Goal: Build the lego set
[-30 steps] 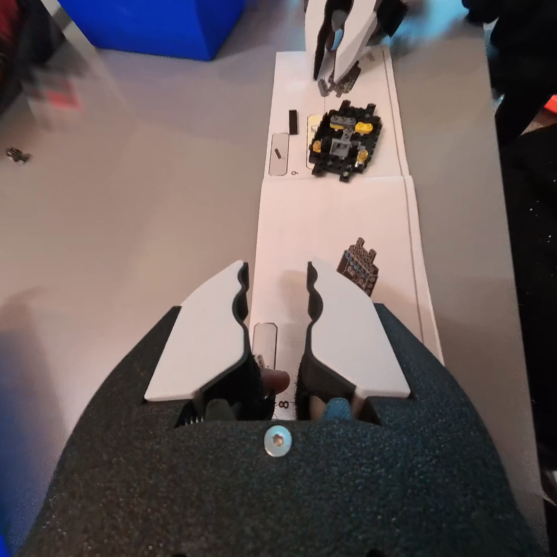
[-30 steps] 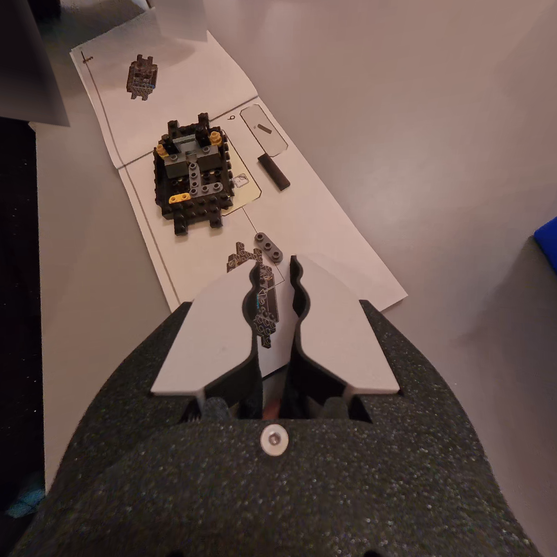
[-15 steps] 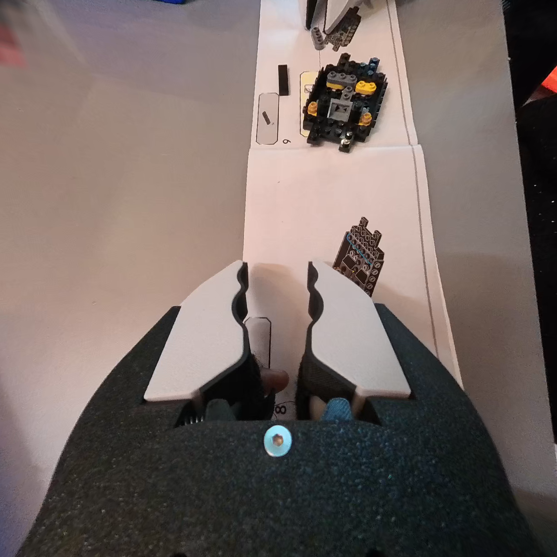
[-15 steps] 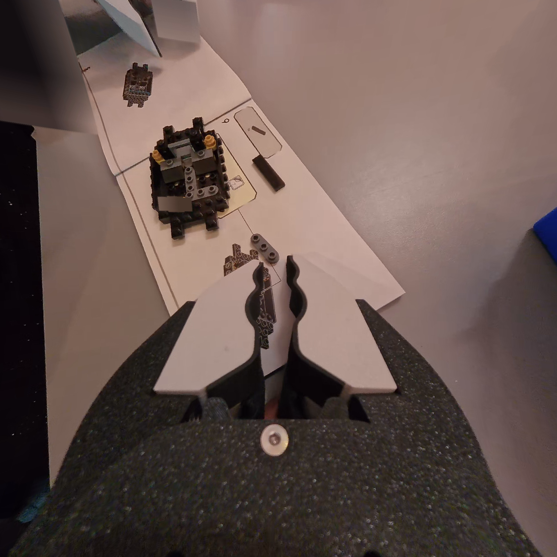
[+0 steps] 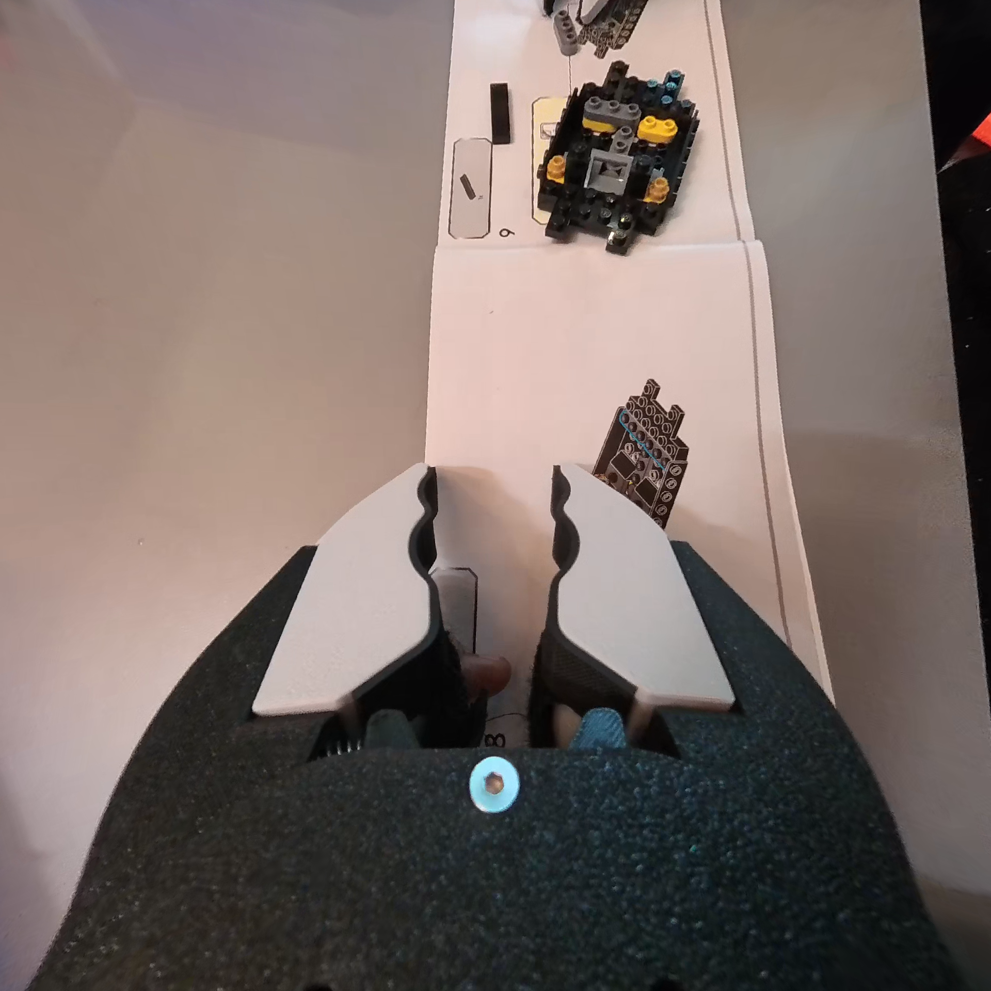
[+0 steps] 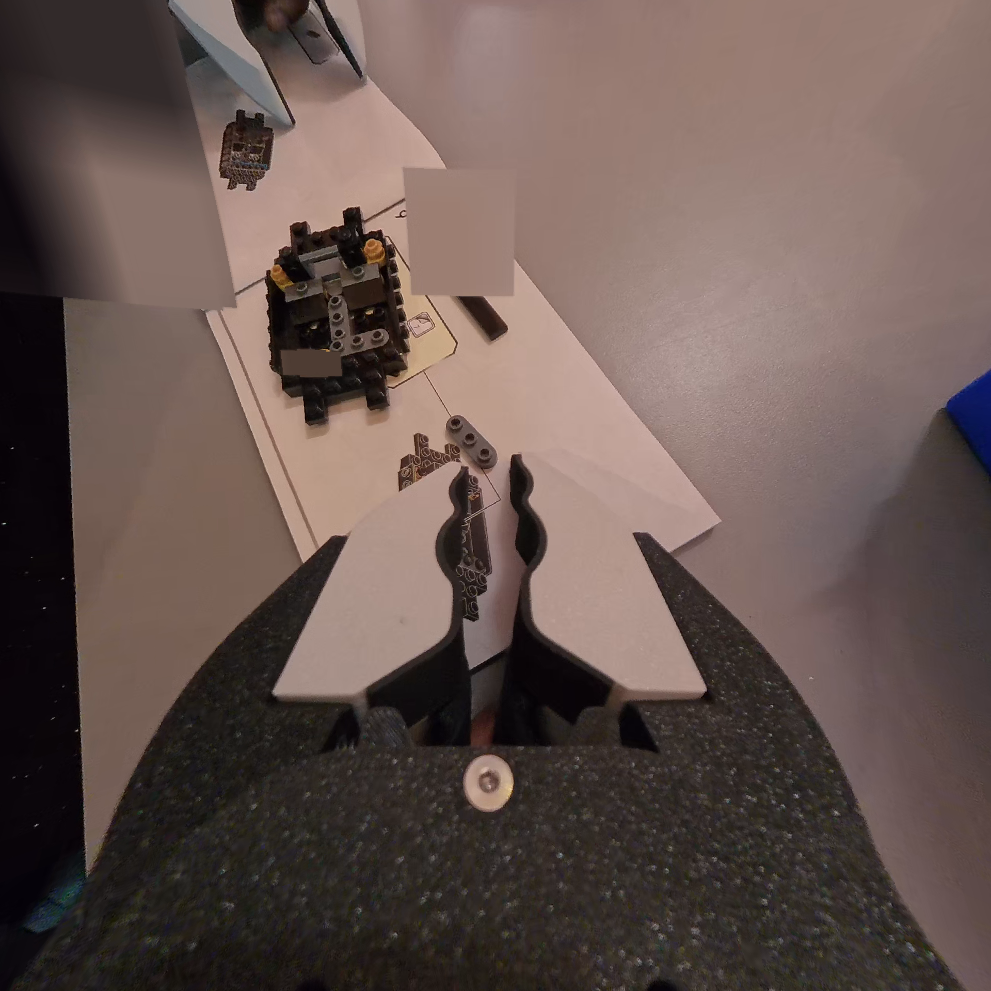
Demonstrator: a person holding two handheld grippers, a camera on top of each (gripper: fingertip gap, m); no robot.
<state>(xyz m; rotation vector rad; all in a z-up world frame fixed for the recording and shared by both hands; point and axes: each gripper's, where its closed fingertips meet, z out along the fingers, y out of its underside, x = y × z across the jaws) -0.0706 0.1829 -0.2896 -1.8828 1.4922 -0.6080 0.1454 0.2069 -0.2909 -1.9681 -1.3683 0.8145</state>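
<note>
1. The left gripper [image 5: 493, 474] hangs over the near end of the instruction sheet [image 5: 579, 332] with its jaws apart and nothing between them.
2. The right gripper [image 6: 487, 462] is also empty, its jaws a narrower gap apart; its tips sit just short of the loose grey three-stud plate [image 6: 470, 438].
3. The partly built lego model [image 5: 616, 155] stands on the sheet well ahead of the left gripper, and ahead and to the left of the right one.
4. Done, by my reading: a black base with walls, grey plates and yellow pieces seated on top.
5. Left, I judge: the grey plate and the loose black bar [image 6: 482, 316], which lies on the sheet beyond the right gripper's tips, beside the model. Neither is attached.
6. Writing: the sheet bears printed step numerals and build diagrams, which I leave unread. No brand shows.
</note>
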